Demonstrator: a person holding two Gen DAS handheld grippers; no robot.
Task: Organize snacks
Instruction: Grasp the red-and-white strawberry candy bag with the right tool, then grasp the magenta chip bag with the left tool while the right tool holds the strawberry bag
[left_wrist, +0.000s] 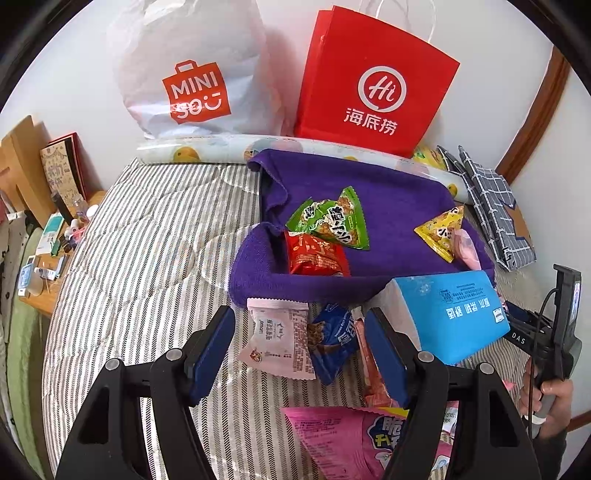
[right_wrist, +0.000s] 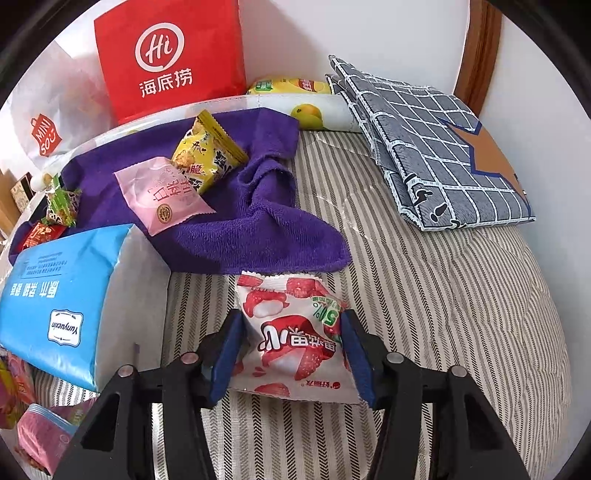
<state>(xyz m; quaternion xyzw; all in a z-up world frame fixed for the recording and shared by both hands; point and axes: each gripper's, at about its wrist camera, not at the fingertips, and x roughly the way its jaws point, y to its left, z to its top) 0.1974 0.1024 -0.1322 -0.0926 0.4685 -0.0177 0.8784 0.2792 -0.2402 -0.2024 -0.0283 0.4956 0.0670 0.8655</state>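
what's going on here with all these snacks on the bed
A person is sorting snack packets on a striped bed with two handheld grippers. The right gripper has a strawberry-print packet between its fingers, just short of the purple towel, where green, red, yellow and pink packets already lie. The left gripper hangs open over a white packet and a blue packet.

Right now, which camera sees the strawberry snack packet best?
The right wrist view. The strawberry snack packet lies there on the striped cover, whole and up close, between the right gripper's blue pads. The left wrist view doesn't show it; the blue tissue pack fills that side.
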